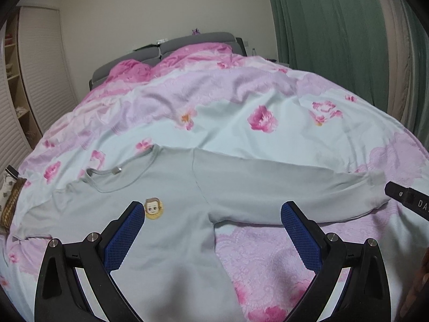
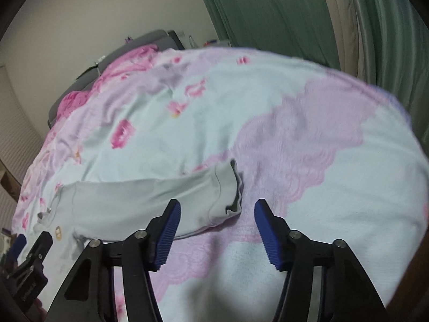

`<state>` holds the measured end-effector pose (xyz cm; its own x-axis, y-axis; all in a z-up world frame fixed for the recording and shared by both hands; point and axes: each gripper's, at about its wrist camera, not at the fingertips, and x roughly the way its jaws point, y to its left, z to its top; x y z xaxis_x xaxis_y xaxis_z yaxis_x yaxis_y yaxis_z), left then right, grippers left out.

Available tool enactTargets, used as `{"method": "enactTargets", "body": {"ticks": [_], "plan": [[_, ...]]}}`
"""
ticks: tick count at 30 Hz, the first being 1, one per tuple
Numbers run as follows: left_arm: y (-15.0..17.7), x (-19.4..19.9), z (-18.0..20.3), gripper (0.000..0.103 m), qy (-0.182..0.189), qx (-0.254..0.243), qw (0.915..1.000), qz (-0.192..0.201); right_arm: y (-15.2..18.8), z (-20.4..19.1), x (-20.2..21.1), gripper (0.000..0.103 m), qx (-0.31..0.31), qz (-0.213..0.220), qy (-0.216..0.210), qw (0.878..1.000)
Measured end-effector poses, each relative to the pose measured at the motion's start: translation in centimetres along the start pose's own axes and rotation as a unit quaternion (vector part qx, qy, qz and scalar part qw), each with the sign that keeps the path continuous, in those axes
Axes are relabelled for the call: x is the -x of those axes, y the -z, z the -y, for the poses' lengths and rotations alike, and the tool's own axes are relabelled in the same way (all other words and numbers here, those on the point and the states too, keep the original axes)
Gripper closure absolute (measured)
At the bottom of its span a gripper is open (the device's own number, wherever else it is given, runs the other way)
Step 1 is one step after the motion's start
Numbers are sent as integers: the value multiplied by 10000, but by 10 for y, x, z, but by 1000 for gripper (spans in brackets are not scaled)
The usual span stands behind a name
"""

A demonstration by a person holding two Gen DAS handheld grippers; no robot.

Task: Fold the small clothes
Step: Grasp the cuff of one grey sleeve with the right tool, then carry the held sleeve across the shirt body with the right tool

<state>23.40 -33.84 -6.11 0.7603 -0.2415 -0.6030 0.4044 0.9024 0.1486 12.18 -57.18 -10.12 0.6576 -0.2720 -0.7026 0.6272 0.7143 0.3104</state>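
Shirt [image 1: 174, 230] flat on bed [image 1: 241, 123], sleeve [image 2: 150, 198] stretched out | my left gripper [image 1: 213, 212] jaws wide over chest, holding nothing | my right gripper [image 2: 217, 209] jaws half-spread, nothing held, near cuff [image 2: 228, 187] | advice: pinch cuff edge only, avoid quilt, fold sleeve across chest.

Both tongs share one build: the left tongs [image 1: 213, 209] and the right tongs [image 2: 217, 208] have black angular plastic arms, each finger faced with a blue pad [image 1: 126, 237] of fine ribbed texture. Round silver screws [image 1: 92, 237] sit at the arm joints behind the pads (two on each side). Triangular cut-outs lighten the outer arms.
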Motion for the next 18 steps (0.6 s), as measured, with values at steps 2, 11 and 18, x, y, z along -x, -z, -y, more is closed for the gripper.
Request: {"method": "enactTargets", "body": {"ticks": [2, 11, 18], "plan": [[-1, -6, 3, 0, -8, 2, 10000, -30, 1, 3, -10, 46, -75, -105, -4, 9999], [-1, -23, 1, 0, -36, 84, 9998, -150, 1, 20, -43, 60, -583, -464, -224, 9970], [-4, -21, -3, 0, -12, 156, 9998, -137, -4, 19, -37, 93, -565, -364, -351, 9971]]}}
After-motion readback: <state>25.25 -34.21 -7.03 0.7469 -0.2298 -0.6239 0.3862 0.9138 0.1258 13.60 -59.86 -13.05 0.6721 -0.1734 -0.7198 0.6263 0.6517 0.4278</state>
